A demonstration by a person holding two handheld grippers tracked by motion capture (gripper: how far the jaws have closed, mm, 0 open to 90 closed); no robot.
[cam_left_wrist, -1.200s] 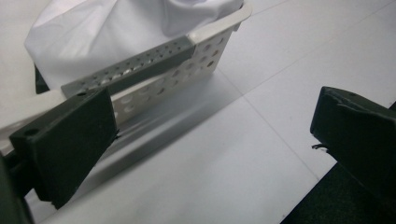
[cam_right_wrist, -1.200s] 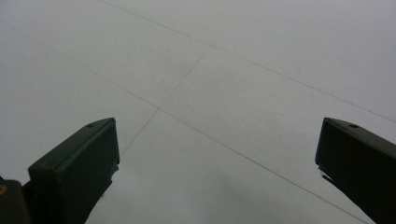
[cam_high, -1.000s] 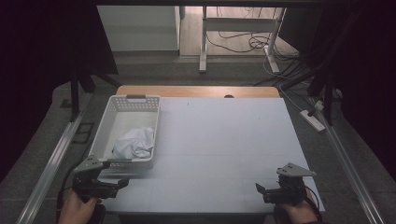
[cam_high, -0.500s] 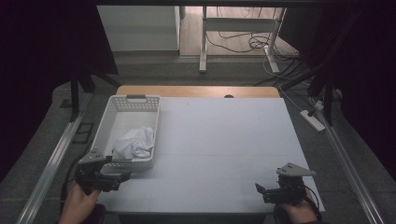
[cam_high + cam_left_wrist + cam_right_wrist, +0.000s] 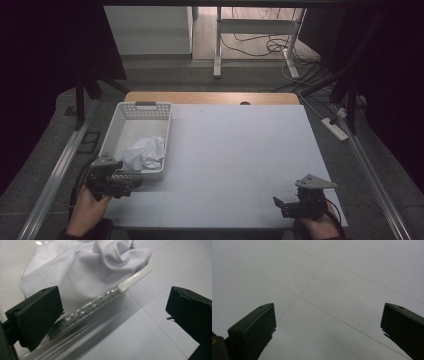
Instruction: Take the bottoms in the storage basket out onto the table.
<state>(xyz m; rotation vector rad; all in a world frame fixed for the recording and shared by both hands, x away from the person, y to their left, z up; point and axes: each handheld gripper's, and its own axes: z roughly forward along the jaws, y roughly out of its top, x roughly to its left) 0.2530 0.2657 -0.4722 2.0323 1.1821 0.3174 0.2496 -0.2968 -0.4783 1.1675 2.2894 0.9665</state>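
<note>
While the right gripper (image 5: 278, 204) is held wide open over bare counter (image 5: 240, 150), the left gripper (image 5: 112, 315), equally spread and empty, is aimed at crumpled white cloth (image 5: 145, 152) in the basket's (image 5: 145, 107) near end.

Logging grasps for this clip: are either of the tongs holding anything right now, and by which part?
Nothing is held. The left tongs stand open just short of the basket rim with the white cloth; the right tongs are open over the bare table.
</note>
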